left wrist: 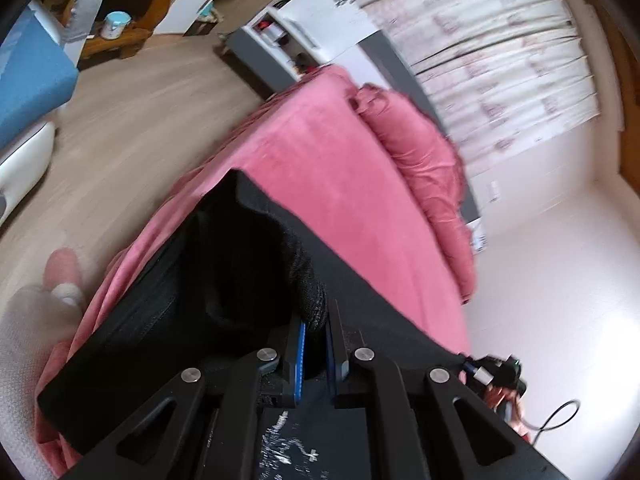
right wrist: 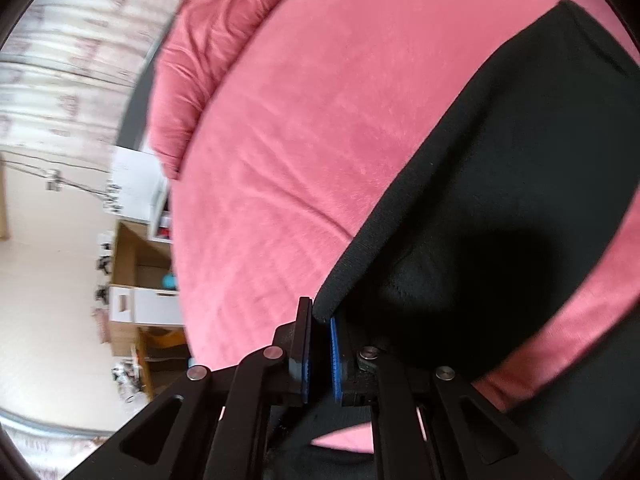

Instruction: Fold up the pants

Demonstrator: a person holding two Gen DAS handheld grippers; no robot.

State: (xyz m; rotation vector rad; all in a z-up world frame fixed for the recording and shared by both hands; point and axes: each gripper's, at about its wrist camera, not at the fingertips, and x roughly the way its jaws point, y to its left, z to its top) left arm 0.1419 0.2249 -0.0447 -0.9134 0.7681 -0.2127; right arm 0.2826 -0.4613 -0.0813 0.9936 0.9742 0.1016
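Left gripper (left wrist: 316, 320) pinching black pants (left wrist: 224, 264); right gripper (right wrist: 322, 320) pinching pants hem; pink bed (left wrist: 320, 160) beneath.

A home bedroom: a bed (left wrist: 320, 168) with pink cover and pillow (left wrist: 416, 152), a patterned curtain (left wrist: 500, 52), wood floor (left wrist: 132, 120) and open cardboard boxes (right wrist: 140, 280).

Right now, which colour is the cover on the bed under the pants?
The bed cover is plain pink; the right wrist view shows it best, with the black pants on it.
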